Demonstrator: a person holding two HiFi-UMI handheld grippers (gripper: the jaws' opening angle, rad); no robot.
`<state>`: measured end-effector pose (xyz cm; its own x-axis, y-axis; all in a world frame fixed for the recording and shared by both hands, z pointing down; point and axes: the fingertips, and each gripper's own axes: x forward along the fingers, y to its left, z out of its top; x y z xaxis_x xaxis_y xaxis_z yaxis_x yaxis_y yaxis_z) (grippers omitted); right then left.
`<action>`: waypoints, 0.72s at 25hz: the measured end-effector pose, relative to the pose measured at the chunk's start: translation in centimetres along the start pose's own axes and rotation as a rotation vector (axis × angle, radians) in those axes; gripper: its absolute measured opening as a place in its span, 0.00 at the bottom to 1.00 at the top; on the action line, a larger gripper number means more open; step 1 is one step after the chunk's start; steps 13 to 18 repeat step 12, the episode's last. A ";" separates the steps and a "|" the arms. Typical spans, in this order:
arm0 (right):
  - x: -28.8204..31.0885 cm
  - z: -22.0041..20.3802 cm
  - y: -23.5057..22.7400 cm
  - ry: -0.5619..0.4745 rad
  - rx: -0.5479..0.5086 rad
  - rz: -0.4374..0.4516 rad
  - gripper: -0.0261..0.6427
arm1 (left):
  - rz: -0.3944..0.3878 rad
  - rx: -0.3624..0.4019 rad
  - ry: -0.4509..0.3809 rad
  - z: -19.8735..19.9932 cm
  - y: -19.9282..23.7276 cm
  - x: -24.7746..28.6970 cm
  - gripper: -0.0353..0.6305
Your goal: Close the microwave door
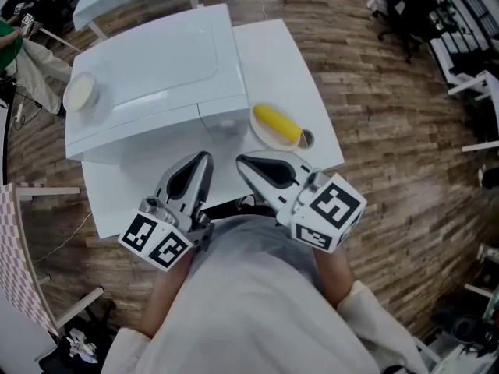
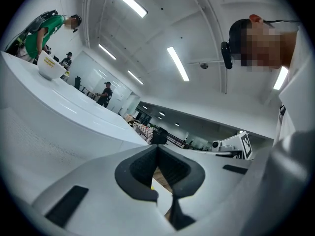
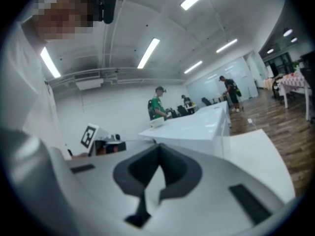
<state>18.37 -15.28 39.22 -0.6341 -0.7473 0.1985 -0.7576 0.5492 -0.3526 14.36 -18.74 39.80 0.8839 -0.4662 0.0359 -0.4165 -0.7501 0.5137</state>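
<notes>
White table (image 1: pixel 288 61) carries the microwave (image 1: pixel 148 72). Left gripper (image 1: pixel 206 157) and right gripper (image 1: pixel 241 160) are both closed, empty. Judged: its door swings light, rigid; push the free edge

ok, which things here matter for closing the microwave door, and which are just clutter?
Job:
- microwave
- left hand-held gripper
- right hand-held gripper

Lying about:
- white bowl on top of the microwave
- corn cob on a plate beside it
</notes>
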 end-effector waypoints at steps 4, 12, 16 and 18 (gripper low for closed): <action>-0.8 0.0 0.3 0.001 -0.011 -0.014 0.07 | -0.016 -0.017 0.008 -0.6 -0.9 0.3 0.08; -1.3 -1.2 0.1 -0.008 0.052 -0.045 0.07 | -0.007 -0.020 -0.012 -0.8 -1.0 0.2 0.08; -1.3 -1.2 0.1 -0.008 0.052 -0.045 0.07 | -0.007 -0.020 -0.012 -0.8 -1.0 0.2 0.08; -1.3 -1.2 0.1 -0.008 0.052 -0.045 0.07 | -0.007 -0.020 -0.012 -0.8 -1.0 0.2 0.08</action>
